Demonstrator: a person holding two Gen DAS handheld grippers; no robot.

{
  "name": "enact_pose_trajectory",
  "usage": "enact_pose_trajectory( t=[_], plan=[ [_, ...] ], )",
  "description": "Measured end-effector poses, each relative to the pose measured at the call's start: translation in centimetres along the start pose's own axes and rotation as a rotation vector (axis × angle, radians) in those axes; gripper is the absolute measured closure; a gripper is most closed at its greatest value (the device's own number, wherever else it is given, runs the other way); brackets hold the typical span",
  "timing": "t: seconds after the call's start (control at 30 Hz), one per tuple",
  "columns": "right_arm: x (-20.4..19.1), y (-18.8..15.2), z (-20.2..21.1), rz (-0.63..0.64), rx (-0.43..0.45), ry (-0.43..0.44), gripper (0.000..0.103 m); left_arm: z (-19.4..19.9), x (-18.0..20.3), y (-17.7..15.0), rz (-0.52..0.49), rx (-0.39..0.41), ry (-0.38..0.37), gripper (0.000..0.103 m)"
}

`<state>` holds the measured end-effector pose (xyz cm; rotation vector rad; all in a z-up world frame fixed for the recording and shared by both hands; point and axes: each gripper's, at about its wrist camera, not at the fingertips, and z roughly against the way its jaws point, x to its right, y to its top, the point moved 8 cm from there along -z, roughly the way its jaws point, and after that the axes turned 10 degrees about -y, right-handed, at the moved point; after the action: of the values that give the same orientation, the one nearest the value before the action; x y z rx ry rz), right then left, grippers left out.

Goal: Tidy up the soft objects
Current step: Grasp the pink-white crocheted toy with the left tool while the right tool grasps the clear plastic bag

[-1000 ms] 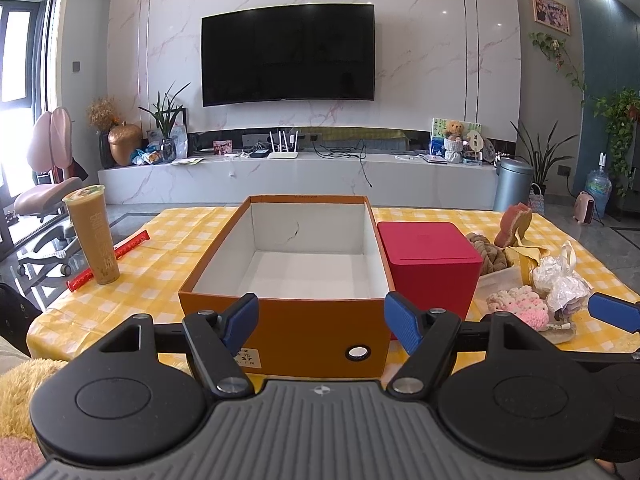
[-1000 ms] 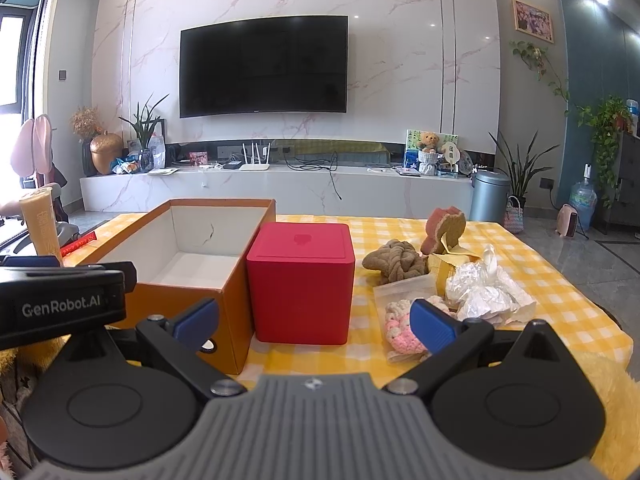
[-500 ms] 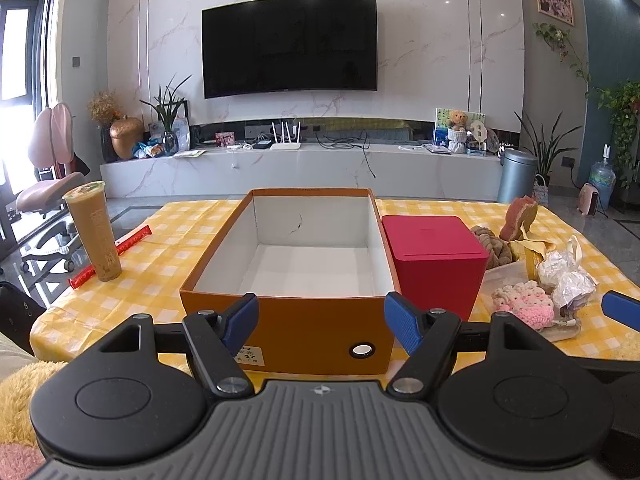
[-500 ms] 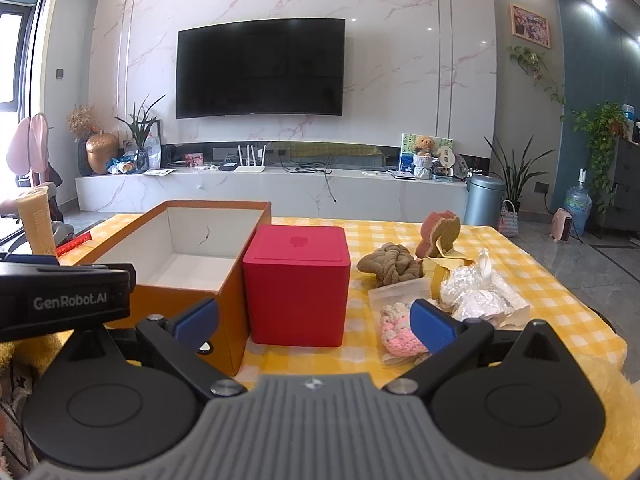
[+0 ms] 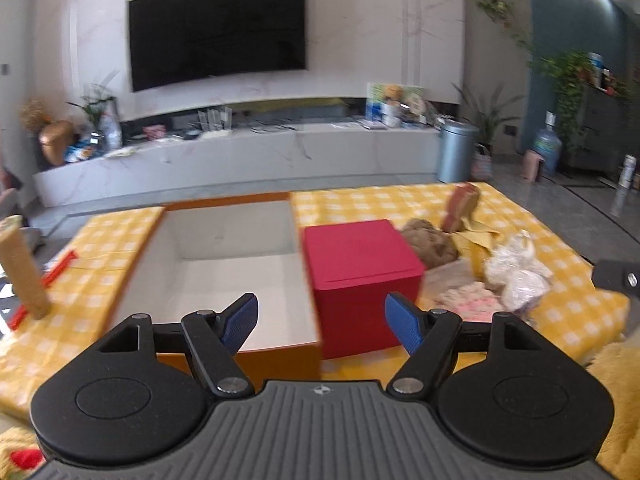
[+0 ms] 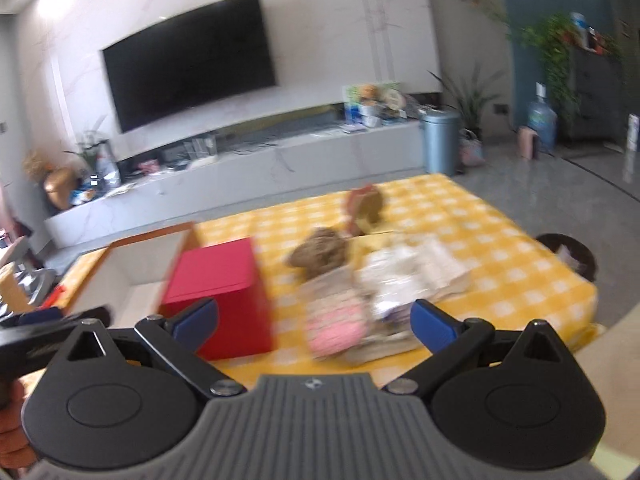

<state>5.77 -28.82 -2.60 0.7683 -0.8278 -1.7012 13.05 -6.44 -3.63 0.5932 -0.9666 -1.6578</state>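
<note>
- We hold our left tongs (image 5: 321, 316) above the near edge of the counter draped in a yellow-and-white checked cloth (image 5: 384, 204); their blue-padded fingers (image 5: 240, 322) stand wide apart with nothing between them
- Our right tongs (image 6: 314, 322) are likewise spread wide and empty, hanging over the near right part of the counter; both views are blurred
- Ahead of the left tongs sits an open orange cardboard box with a white inside (image 5: 224, 264), nothing in it that we can see; a red cube-shaped box with a lid (image 5: 360, 268) stands just beside its right wall, seemingly touching it
- The soft things lie in a cluster to the right of the red box: a pink-and-white knitted piece (image 6: 336, 326) nearest us, in front of the right tongs; a brown knotted rope-like bundle (image 6: 320, 252) behind it; a crumpled white plastic bag (image 6: 408, 276) to the right, touching the pink piece; a small red-and-brown plush piece (image 6: 364, 210) standing farthest back
- At the left edge of the counter stands a tall tan drink cup (image 5: 22, 268), with a red stick-shaped thing (image 5: 60, 268) lying beside it
- A large black wall television (image 5: 218, 30) hangs behind, above a long white console
</note>
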Motion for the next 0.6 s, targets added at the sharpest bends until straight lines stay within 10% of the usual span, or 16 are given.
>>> enact_pose_trajectory(
  t=[0.37, 0.6],
  plan=[
    [6.8, 3.8, -15.8, -0.121, -0.308, 0.025, 0.003, -9.5, 8.8, -0.5, -0.067, -0.174, -0.255, 0.014],
    [4.6, 1.9, -23.4, 0.128, -0.397, -0.036, 0.009, -14.8, 11.8, -2.6, -0.06, -0.296, -0.308, 0.014]
  ],
)
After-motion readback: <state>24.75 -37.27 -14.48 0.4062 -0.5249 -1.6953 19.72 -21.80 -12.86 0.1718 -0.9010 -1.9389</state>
